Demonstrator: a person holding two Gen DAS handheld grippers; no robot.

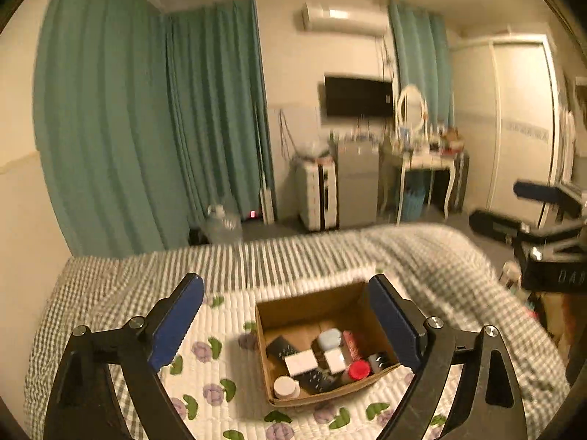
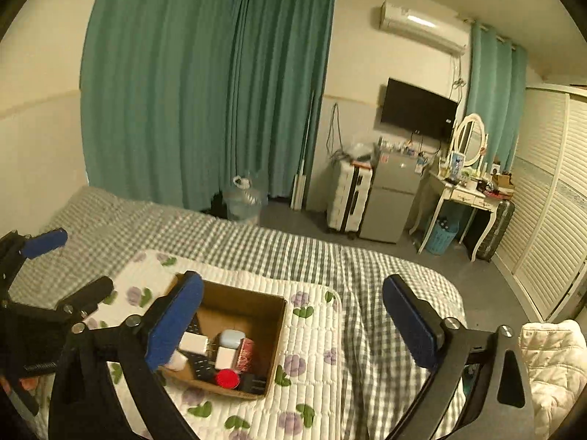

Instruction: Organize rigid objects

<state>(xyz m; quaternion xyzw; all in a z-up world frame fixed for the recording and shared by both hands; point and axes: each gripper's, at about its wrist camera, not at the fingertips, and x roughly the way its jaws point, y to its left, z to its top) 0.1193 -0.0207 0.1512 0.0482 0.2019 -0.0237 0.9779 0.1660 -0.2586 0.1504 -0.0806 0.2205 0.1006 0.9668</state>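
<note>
Both tools gape empty: left tool (image 1: 286,324) straddles the cardboard box (image 1: 312,302) of small items; right tool (image 2: 293,324) has it at 9 o'clock.

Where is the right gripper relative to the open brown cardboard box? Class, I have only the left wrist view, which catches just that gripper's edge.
Observer: The right gripper is open. In its own view its left blue finger covers the left rim of the brown cardboard box, and the other finger is over the green-checked bedsheet.
Operator: Anything further right?
Observer: A white quilted garment sits at the far right, beside the bed.
Operator: How does my left gripper look from there?
Observer: The left gripper shows left of the box, open, over the checked sheet.
</note>
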